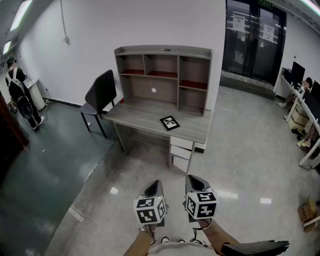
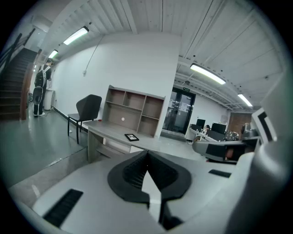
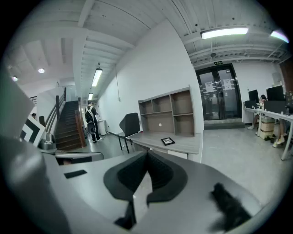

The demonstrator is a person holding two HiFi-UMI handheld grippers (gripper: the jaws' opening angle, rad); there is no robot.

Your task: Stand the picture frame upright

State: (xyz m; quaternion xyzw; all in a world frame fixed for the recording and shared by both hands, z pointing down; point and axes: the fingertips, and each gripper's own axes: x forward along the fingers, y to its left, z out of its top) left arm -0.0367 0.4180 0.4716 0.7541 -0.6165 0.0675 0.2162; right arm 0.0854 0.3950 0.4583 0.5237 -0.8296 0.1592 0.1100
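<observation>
Black picture frame [image 1: 169,122]: it lies flat on the grey wooden desk [image 1: 140,114], centre of the head view, not yet upright.
Left gripper [image 2: 146,154]: jaws pressed together on nothing, low and well apart from the desk.
Right gripper [image 3: 147,154]: also closed and empty; we judge the approach is not begun.

Grey desk [image 1: 150,116] with hutch against white wall, black chair [image 1: 100,95] beside.

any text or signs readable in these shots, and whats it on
None can be read.
Green sign above the glass doors: too small.
Papers on those doors: blurred.
Marker cubes: square patterns only, no letters.
Picture frame: no words visible.
</observation>
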